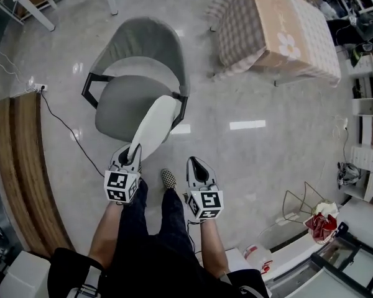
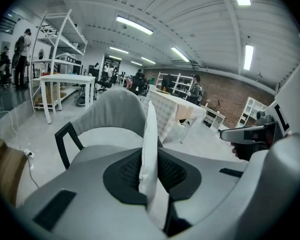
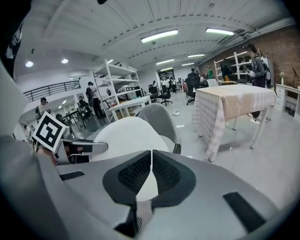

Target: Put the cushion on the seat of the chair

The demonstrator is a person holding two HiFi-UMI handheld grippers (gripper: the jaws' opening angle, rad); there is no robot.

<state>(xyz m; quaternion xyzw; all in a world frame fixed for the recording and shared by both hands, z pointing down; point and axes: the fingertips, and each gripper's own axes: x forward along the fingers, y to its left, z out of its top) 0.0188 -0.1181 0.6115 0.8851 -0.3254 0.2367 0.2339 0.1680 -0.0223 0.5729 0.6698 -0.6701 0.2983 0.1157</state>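
A flat white cushion stands on edge, its far end over the front right of the grey chair seat. My left gripper is shut on the cushion's near edge; in the left gripper view the cushion rises thin and upright from between the pads, with the chair behind it. My right gripper hangs to the right of the cushion, apart from it. Its jaws meet with nothing between them. The right gripper view shows the cushion's broad face and the chair back beyond.
A table with a checked cloth stands at the back right. A wooden bench runs along the left, with a power strip and cable on the floor near the chair. White table legs are at the back left. A red bag lies at the right.
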